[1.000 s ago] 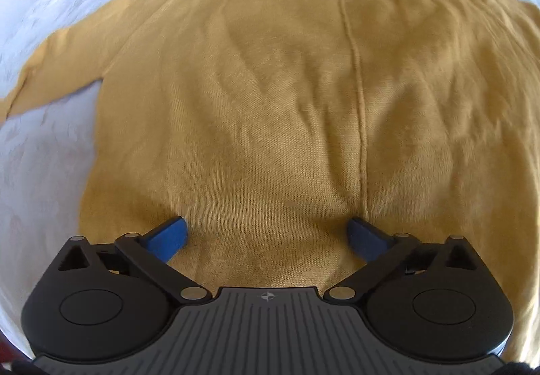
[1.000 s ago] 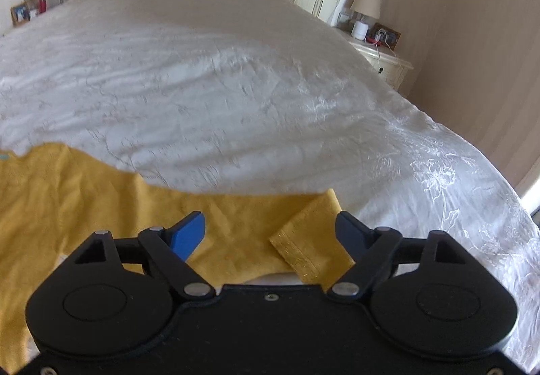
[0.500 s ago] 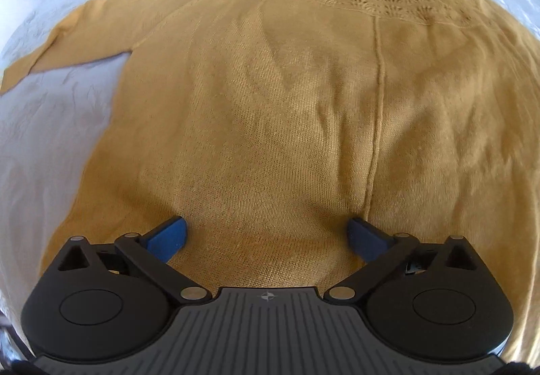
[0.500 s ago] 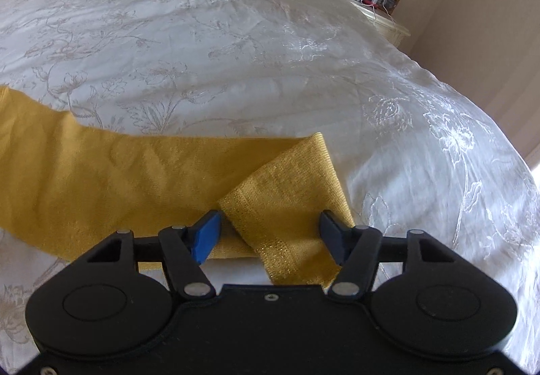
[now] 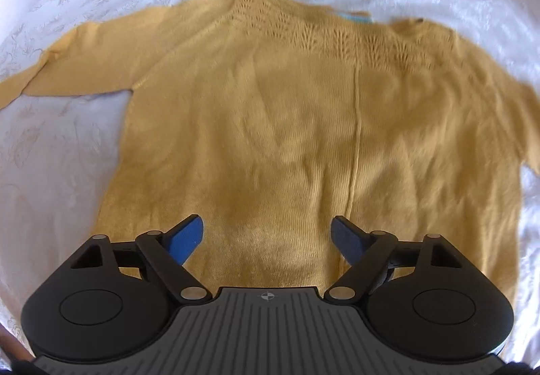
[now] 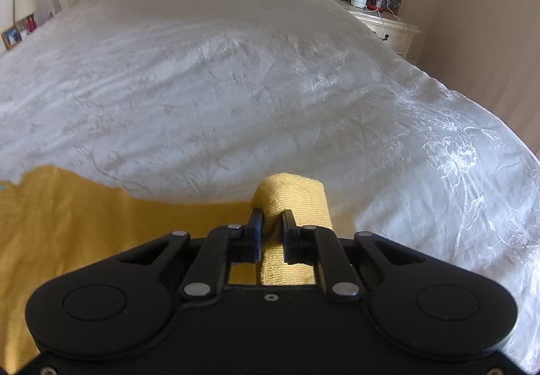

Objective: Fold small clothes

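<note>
My right claw (image 6: 270, 226) pinches the yellow sweater's (image 5: 287, 125) sleeve end (image 6: 292, 203). My left claw (image 5: 268, 236) hangs wide open over the sweater's near hem, flat on the bed (image 6: 236, 71).

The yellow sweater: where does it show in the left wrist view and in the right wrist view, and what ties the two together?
Left wrist: the yellow sweater lies flat, filling the middle, under the open left gripper.
Right wrist: bottom left, with its sleeve end pinched in the right gripper.
Shared landmark: the white bedspread under the sweater.
</note>
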A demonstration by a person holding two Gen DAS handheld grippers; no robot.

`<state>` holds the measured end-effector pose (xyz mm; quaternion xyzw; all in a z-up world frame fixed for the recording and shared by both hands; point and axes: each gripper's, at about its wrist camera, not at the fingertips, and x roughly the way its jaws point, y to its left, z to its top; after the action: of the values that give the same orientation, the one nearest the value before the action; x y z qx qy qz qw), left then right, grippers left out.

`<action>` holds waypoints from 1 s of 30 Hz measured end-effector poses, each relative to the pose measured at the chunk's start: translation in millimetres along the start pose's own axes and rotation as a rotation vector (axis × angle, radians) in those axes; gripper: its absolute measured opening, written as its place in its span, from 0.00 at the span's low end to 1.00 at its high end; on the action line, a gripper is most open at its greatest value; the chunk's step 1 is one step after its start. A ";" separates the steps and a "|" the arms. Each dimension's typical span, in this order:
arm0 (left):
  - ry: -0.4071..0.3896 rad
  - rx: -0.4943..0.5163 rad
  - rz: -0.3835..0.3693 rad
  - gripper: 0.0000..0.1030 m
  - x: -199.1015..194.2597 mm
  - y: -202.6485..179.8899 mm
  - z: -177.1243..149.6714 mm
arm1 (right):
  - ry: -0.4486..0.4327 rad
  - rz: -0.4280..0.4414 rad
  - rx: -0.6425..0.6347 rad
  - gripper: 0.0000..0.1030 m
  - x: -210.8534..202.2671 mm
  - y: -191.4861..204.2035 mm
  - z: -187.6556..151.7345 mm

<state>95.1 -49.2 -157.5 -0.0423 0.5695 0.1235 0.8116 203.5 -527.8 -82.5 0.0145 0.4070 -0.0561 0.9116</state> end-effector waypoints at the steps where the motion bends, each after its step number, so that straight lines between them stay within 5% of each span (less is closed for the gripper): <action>1: -0.008 -0.001 -0.011 0.80 -2.2 2.3 2.5 | -0.006 0.033 0.022 0.17 -7.0 4.9 5.5; 12: -0.119 0.010 -0.057 0.80 -29.6 47.7 17.1 | 0.012 0.432 0.095 0.17 -49.9 147.0 37.7; 20: -0.122 0.025 -0.099 0.80 -35.0 78.6 29.5 | 0.084 0.646 0.065 0.18 -41.5 265.7 14.8; 25: -0.116 0.044 -0.108 0.80 -30.6 79.8 40.8 | 0.100 0.649 0.028 0.37 -38.1 289.8 -4.2; 30: -0.116 0.085 -0.128 0.80 -20.7 60.5 54.2 | 0.094 0.484 -0.002 0.55 -30.9 265.7 -18.0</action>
<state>122.9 17.4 -114.9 -0.0368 0.5222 0.0493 0.8506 199.9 -259.9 -76.6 0.1130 0.4335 0.1651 0.8787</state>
